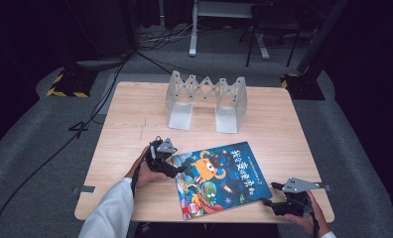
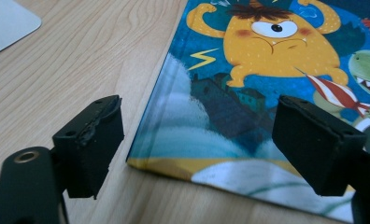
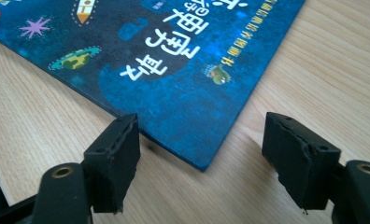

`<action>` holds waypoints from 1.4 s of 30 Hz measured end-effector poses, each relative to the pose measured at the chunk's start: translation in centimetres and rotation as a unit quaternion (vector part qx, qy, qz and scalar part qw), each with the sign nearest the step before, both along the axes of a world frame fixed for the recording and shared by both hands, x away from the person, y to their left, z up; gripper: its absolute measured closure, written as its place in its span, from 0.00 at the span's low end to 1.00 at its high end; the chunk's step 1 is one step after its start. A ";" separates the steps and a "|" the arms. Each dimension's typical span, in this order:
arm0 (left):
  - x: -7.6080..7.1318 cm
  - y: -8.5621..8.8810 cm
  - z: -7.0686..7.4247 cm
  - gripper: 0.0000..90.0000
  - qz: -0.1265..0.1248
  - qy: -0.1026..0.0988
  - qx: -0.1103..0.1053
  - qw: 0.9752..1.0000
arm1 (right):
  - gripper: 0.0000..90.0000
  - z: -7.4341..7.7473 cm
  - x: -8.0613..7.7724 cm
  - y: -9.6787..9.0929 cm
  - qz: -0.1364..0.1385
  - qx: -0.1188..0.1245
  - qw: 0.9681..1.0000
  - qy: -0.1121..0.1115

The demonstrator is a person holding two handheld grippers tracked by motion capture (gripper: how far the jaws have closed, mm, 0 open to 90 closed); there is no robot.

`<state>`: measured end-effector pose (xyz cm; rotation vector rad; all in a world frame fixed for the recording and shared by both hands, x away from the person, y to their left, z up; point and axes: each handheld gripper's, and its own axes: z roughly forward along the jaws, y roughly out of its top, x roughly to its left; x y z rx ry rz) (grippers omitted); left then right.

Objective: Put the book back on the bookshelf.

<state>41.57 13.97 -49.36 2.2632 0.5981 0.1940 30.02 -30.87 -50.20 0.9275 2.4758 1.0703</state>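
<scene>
With both jaws wide and empty, we should slide our left gripper (image 1: 177, 170) and right gripper (image 1: 273, 194) squarely onto opposite corners of the flat blue monster-cover picture book (image 1: 223, 178) before closing.

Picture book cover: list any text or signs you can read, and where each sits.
picture book, cover title: large white Chinese characters; they show upside down in the right gripper view, and I can't transcribe them reliably.
Small white line beside the title: too small to read.
Small emblem by that line: blurred, no legible words.
Left gripper view: only the artwork of a one-eyed yellow monster, no lettering.
table and metal book stand: no lettering to be seen.
</scene>
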 end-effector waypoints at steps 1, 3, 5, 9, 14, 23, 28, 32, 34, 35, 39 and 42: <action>0.3 -0.5 -0.1 0.20 0.000 0.004 0.005 1.000 | 0.31 0.0 0.1 0.1 0.005 -0.001 1.000 -0.001; 0.4 -0.9 -0.3 0.20 -0.004 0.006 0.009 1.000 | 0.31 0.0 0.2 0.4 0.015 -0.001 1.000 0.000; 0.5 -1.1 -0.4 0.20 -0.006 0.004 0.012 1.000 | 0.31 0.0 0.2 0.5 0.018 -0.001 1.000 0.002; 0.6 -1.4 -0.5 0.20 -0.006 0.013 0.006 1.000 | 0.31 0.0 0.4 0.6 0.029 -0.003 1.000 0.002; 0.7 -1.1 -0.8 0.19 -0.011 0.041 -0.005 0.999 | 0.29 0.0 0.5 0.4 0.021 0.000 1.000 0.004; -0.3 -0.6 -0.9 0.17 -0.021 0.036 -0.008 0.999 | 0.27 0.0 0.8 0.4 -0.003 -0.004 1.000 0.006; -0.9 -0.1 -0.8 0.17 -0.026 0.041 -0.002 0.999 | 0.32 0.0 1.1 0.5 -0.008 0.000 1.000 0.003; -1.5 0.5 -0.6 0.17 -0.031 0.045 0.006 0.998 | 0.31 0.1 1.7 1.5 -0.015 0.004 1.000 0.010; -1.7 0.7 -0.6 0.17 -0.032 0.045 0.009 0.998 | 0.32 0.1 1.9 1.6 -0.019 0.005 1.000 0.011; -1.9 0.8 -0.6 0.17 -0.031 0.044 0.009 0.999 | 0.33 0.1 2.2 1.9 -0.024 0.007 1.000 0.009; -2.9 2.0 -0.6 0.17 -0.028 0.045 0.006 0.999 | 0.34 0.2 2.9 2.5 -0.034 0.004 0.999 0.008; -3.4 2.4 -0.5 0.17 -0.025 0.046 0.010 0.999 | 0.35 0.1 3.4 2.8 -0.035 0.005 0.999 0.008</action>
